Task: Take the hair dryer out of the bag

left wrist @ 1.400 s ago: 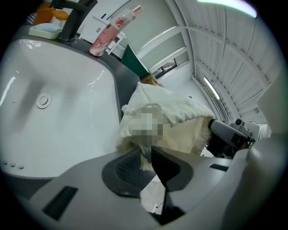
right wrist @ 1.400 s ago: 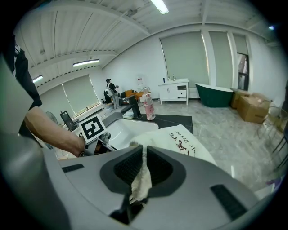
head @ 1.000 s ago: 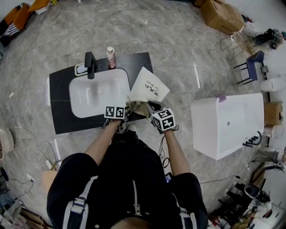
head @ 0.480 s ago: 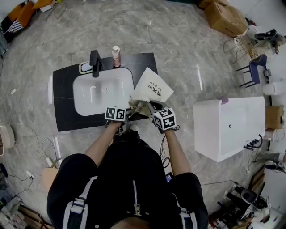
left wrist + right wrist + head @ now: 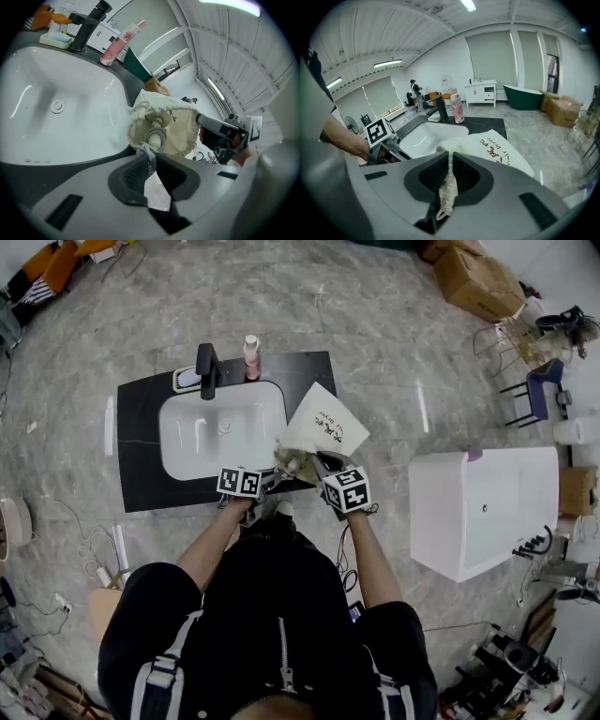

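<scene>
A cream drawstring bag (image 5: 324,424) with dark print lies on the right end of the black counter (image 5: 139,457), its gathered mouth (image 5: 157,118) facing the person. A white cord end of the hair dryer (image 5: 156,136) sticks out of the mouth. My left gripper (image 5: 270,484) (image 5: 151,161) is shut on the white cord just below it. The rest of the hair dryer is hidden inside the bag. My right gripper (image 5: 313,468) (image 5: 449,174) is shut on a fold of the bag's cloth (image 5: 448,190) at the mouth's right side.
A white basin (image 5: 221,433) fills the counter's middle, with a black tap (image 5: 208,369), a soap dish (image 5: 186,381) and a pink bottle (image 5: 251,351) behind it. A white bathtub (image 5: 487,510) stands to the right. Cardboard boxes (image 5: 476,277) sit at the far right.
My left gripper has drawn back a little from the bag's mouth with the cord in it. The right gripper has kept its hold and its place.
</scene>
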Available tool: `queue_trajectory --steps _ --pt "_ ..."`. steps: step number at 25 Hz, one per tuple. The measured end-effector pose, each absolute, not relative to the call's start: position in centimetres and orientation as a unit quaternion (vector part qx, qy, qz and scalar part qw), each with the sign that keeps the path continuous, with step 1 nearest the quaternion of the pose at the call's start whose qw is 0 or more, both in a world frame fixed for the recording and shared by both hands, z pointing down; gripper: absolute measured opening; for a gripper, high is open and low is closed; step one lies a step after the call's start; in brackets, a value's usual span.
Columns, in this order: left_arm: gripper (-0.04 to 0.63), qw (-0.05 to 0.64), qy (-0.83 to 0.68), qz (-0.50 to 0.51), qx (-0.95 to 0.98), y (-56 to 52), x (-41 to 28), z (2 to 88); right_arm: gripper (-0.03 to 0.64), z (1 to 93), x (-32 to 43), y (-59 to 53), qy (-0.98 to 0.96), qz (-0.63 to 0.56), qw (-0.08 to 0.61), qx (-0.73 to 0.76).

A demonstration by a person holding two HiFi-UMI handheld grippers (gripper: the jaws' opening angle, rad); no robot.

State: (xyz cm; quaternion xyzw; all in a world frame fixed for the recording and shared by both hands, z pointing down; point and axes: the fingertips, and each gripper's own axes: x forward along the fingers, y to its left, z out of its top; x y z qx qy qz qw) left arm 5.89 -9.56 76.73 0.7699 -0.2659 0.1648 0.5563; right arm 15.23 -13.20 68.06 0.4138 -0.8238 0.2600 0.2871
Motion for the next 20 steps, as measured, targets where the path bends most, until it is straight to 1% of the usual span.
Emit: queue_trajectory --steps 20 --pt "0.063 0.553 -0.274 0.174 0.768 -8.2 1.6 76.9 0.035 68.0 13.1 -13.3 -0.833 0.261 0.284 0.397"
